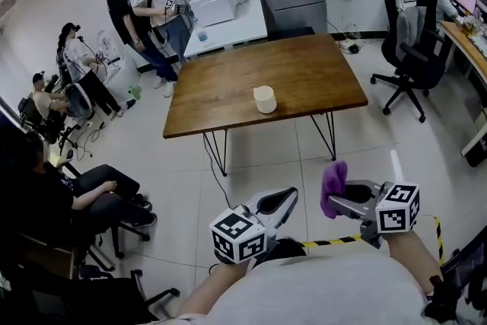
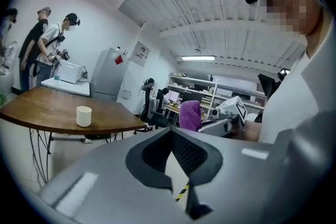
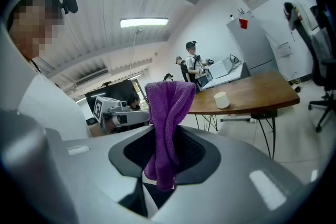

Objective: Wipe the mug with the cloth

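A cream mug (image 1: 264, 99) stands near the front edge of a brown wooden table (image 1: 304, 72), well ahead of both grippers. My right gripper (image 1: 335, 199) is shut on a purple cloth (image 1: 333, 187), which sticks up out of its jaws. In the right gripper view the cloth (image 3: 167, 113) hangs folded between the pads, with the mug (image 3: 221, 99) far off on the table (image 3: 257, 93). My left gripper (image 1: 287, 199) is shut with nothing in it, held above the floor beside the right one. The left gripper view shows the mug (image 2: 83, 116) and the cloth (image 2: 190, 114).
A black office chair (image 1: 407, 49) stands right of the table, by a desk at the right wall. A white table (image 1: 228, 15) with equipment stands behind. Several people stand or sit along the left side. Yellow-black tape (image 1: 335, 242) runs on the floor below the grippers.
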